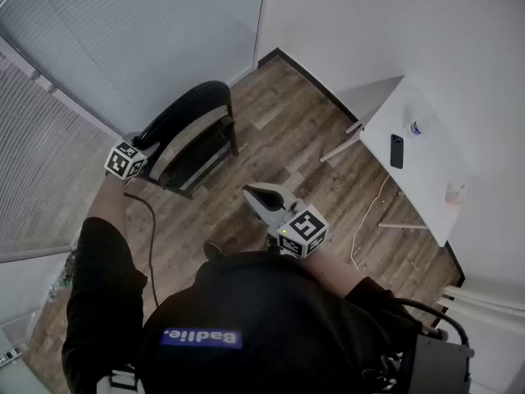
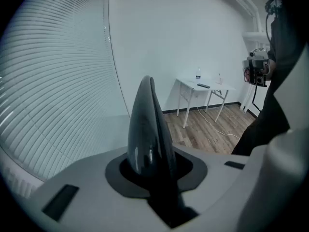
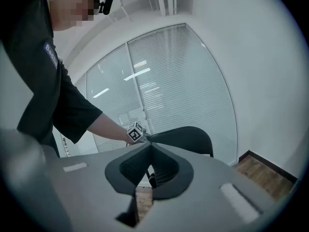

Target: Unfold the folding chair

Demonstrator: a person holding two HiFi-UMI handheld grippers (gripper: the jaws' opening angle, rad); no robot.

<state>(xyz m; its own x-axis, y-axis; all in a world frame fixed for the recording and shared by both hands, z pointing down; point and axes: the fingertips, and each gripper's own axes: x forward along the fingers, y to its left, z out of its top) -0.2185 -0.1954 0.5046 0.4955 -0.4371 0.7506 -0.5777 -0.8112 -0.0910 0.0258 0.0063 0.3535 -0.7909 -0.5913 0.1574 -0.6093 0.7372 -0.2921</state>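
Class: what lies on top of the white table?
A dark phone, a small bottle and a pale pinkish item too small to identify. The tabletop hides the floor beneath it.

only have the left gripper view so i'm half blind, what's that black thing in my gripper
observer: the top edge of the chair back; the left gripper is clamped on one end of it
operator: is it open yet
observer: no, it looks folded, seat up against the back, standing on the wood floor
operator: and the right gripper
observer: the right gripper is shut and empty, held in the air short of the chair
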